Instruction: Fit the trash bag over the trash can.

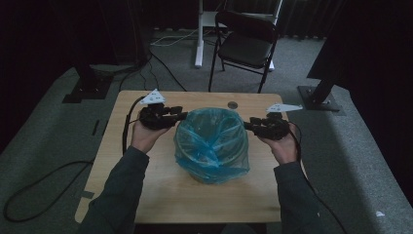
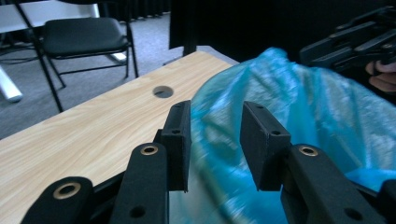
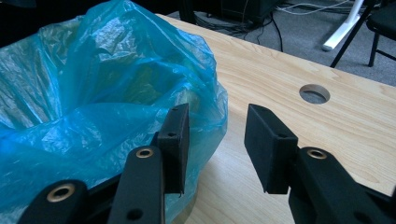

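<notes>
high view: a pale wood-grain tabletop (image 1: 160, 195) stands on grey carpet in a dim room, with dark curtains behind, a black folding chair (image 1: 246, 44) past the far edge and cables trailing on the floor. a round bin lined with a blue plastic bag (image 1: 212, 146) sits mid-table. the left claw (image 1: 181, 116) is at the bag's left rim, the right claw (image 1: 247, 126) at its right rim, each held in a hand with a dark sleeve

left gripper view: the left claw (image 2: 215, 140) has its jaws well apart, nothing pinched; blurred blue bag (image 2: 299, 116) lies between and beyond them, though whether the pads touch it cannot be told. the tabletop's round cable hole (image 2: 163, 91) and the chair (image 2: 84, 35) are at left, the other claw (image 2: 359, 42) at top right

right gripper view: the right claw (image 3: 217, 140) is wide open and holds nothing; its one pad is just beside the crinkled bag (image 3: 93, 93), the other over bare wood near the hole (image 3: 314, 94)
</notes>
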The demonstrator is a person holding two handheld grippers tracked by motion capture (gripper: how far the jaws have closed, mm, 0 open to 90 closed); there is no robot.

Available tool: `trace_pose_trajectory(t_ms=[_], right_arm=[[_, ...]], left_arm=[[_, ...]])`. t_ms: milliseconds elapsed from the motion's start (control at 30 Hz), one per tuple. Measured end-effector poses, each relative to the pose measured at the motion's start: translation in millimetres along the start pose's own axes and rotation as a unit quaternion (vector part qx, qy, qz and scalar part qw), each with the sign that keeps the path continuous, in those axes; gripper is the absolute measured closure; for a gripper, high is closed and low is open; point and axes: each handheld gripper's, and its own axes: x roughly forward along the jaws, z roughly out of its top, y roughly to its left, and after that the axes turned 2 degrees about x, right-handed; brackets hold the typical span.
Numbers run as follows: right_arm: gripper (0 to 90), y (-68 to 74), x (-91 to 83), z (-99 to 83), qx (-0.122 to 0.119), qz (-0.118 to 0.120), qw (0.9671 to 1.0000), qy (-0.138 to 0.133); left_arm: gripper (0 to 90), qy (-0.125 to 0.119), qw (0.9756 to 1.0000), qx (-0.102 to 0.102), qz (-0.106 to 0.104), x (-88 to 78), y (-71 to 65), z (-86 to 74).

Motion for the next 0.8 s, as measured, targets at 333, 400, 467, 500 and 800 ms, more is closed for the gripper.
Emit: trace_pose_trajectory(t_ms=[333,400,467,500,800], right_arm=[[59.2,0.3,-5.3,-3.1,0.002,0.006,0.9999,-0.008],[59.3,1.1,-4.4,-3.7,0.001,0.009,0.9999,-0.005],[59.4,1.2,-3.9,-4.2,0.001,0.007,0.9999,-0.007],[60.8,0.7,-4.0,-4.6,0.001,0.009,0.9999,-0.007],[64.8,0.9,-4.7,-6.7,0.003,0.023,0.9997,-0.007]], left_arm=[[64.8,0.014,0.9984,0.039,-0.037,21.6,-24.8,20.4],[65.3,0.021,0.9976,0.048,-0.044,26.8,-29.6,24.0],[65.3,0.026,0.9970,0.056,-0.047,30.7,-33.4,26.5],[65.4,0.029,0.9961,0.063,-0.055,34.8,-38.1,29.4],[65.3,0.051,0.9929,0.085,-0.065,51.0,-50.5,35.6]])
